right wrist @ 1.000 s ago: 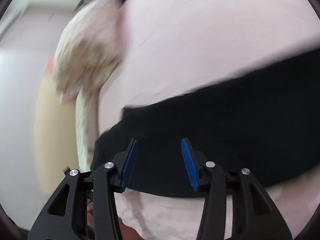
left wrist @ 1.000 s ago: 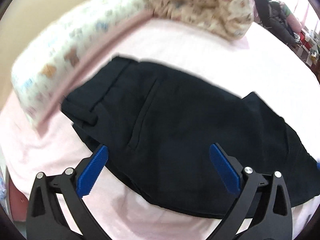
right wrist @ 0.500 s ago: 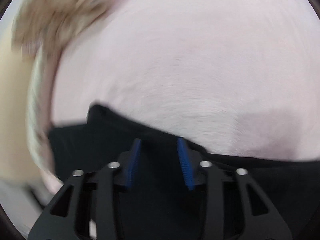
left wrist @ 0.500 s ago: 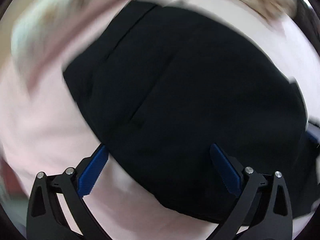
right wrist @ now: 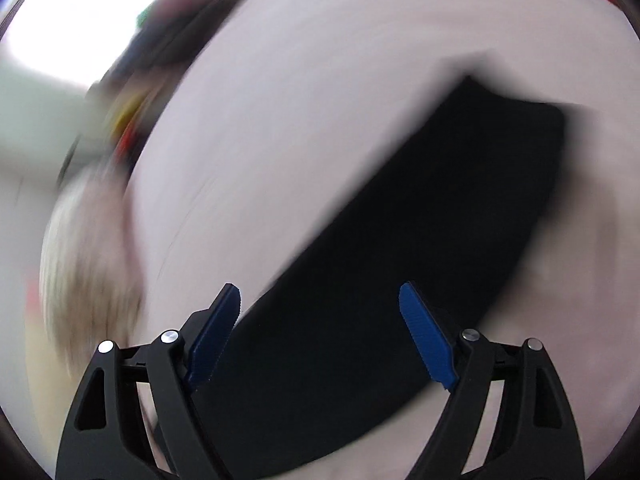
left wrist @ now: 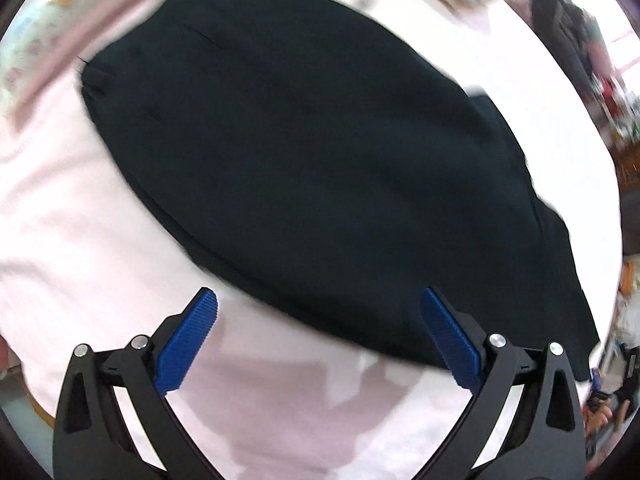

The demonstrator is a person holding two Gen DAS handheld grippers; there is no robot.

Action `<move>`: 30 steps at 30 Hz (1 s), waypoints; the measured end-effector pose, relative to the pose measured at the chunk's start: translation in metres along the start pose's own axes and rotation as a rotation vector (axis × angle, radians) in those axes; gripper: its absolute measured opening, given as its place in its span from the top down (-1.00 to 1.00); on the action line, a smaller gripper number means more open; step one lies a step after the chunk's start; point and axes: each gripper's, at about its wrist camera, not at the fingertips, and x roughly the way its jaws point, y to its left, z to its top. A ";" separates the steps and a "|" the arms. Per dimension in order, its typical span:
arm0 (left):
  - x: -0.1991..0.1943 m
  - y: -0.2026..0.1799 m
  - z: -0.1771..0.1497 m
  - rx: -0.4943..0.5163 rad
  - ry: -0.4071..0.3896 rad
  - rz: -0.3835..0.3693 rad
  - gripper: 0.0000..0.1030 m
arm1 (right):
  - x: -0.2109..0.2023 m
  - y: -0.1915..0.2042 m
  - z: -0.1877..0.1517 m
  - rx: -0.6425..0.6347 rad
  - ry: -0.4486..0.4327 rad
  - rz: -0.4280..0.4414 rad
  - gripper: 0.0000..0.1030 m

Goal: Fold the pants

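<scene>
One black pants on one pink sheet. Left gripper wide, empty. Right gripper, narrow 0.5 s ago, now wide, empty; pants run toward 2 o'clock.

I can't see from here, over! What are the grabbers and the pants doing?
Left gripper open, empty. Right gripper open, empty. Black pants flat on pink sheet. Nothing on the pants.

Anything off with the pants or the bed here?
Nothing stands out. The black pants lie flat on the pink sheet, unsnagged, with no tear or spill visible. Both the left hand-held gripper and the right hand-held gripper are open and empty. The right view is heavily blurred.
</scene>
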 end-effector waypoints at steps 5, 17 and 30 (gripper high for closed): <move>0.024 -0.052 -0.037 0.059 0.126 -0.037 -0.96 | -0.022 -0.092 0.043 0.282 -0.096 -0.009 -0.61; 0.039 -0.123 -0.090 0.138 0.200 -0.048 -0.96 | 0.013 -0.056 0.086 -0.048 0.040 0.006 0.68; 0.048 -0.122 -0.120 0.140 0.227 -0.054 -0.96 | 0.002 -0.093 0.107 -0.015 0.065 0.001 -0.32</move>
